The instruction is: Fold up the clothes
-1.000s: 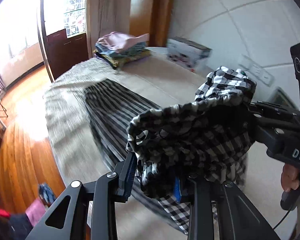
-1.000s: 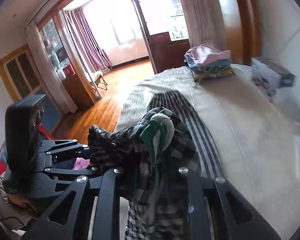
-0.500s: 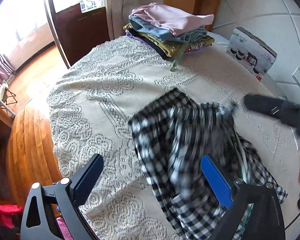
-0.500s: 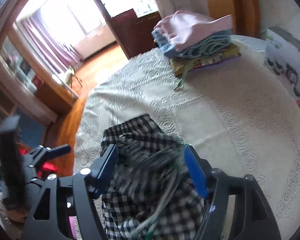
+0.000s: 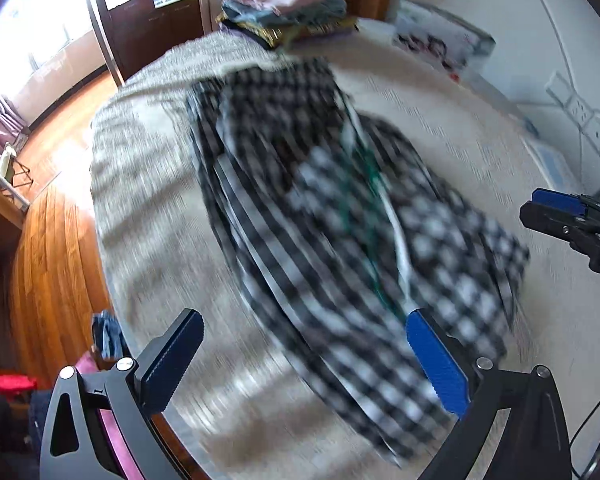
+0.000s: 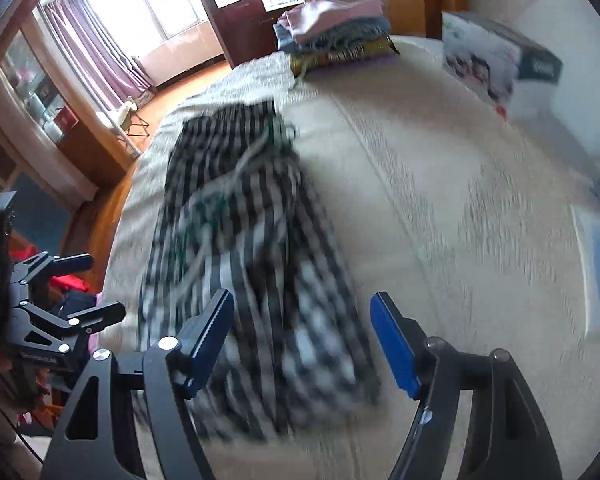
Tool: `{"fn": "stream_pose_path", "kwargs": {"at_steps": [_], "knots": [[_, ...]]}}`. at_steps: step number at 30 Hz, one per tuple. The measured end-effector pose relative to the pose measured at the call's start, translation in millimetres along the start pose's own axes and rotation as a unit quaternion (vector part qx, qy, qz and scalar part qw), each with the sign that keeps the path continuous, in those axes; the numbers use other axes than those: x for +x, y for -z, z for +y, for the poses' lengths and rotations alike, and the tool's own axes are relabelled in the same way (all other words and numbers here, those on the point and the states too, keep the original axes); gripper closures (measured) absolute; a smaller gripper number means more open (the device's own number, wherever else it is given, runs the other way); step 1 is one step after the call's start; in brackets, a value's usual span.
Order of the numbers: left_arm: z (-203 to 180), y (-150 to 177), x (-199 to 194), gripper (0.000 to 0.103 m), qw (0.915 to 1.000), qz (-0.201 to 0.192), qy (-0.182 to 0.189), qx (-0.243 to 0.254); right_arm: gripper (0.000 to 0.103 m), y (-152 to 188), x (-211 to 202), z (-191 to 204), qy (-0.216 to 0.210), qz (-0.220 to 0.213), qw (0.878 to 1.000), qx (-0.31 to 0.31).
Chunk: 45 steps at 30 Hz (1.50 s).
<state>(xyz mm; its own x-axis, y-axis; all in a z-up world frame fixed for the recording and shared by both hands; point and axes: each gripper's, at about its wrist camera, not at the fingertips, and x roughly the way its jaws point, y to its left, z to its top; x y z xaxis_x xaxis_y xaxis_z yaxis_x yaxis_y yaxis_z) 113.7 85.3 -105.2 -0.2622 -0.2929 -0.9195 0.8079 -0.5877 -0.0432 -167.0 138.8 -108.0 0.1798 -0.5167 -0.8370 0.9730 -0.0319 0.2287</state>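
A black-and-white checked garment (image 5: 340, 208) lies stretched out on the cream lace-covered bed (image 5: 148, 184), with a white and green cord along its middle. My left gripper (image 5: 304, 360) hangs open above its near end, nothing between the blue pads. In the right wrist view the same garment (image 6: 252, 248) runs away from me, and my right gripper (image 6: 304, 344) is open over its near end, holding nothing. The right gripper's tips (image 5: 560, 216) show at the right edge of the left view. Both views are motion-blurred.
A stack of folded clothes (image 5: 288, 8) sits at the far end of the bed (image 6: 420, 168), with a printed box (image 6: 496, 64) beside it near the wall. Wooden floor (image 5: 48, 248) lies to the left. Coloured clothes (image 6: 64, 284) lie low at the left.
Both grippers held the bunched checked garment a second ago. They have since opened and let it go, and it now lies spread along the bed while both grippers pull back.
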Motion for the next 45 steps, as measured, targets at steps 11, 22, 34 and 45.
{"fn": "stream_pose_path", "kwargs": {"at_steps": [11,22,34,45], "knots": [[-57.1,64.2,12.0,0.001,0.9995,0.01,-0.025,-0.016,0.032,59.3,-5.7,-3.4,-0.01,0.018,0.997,-0.08],[-76.5,80.4,38.1,0.001,0.9982,0.004,-0.037,-0.046,0.023,71.0,14.1,-12.5,-0.03,0.009,0.99,-0.139],[-80.2,89.5,46.4,0.0,0.998,-0.001,-0.035,-0.053,0.022,73.7,33.9,-3.2,-0.039,0.004,0.98,-0.197],[-77.2,89.5,43.8,0.003,0.9978,0.008,-0.033,-0.057,0.069,79.6,42.5,-6.6,-0.004,-0.007,0.985,-0.173]]}}
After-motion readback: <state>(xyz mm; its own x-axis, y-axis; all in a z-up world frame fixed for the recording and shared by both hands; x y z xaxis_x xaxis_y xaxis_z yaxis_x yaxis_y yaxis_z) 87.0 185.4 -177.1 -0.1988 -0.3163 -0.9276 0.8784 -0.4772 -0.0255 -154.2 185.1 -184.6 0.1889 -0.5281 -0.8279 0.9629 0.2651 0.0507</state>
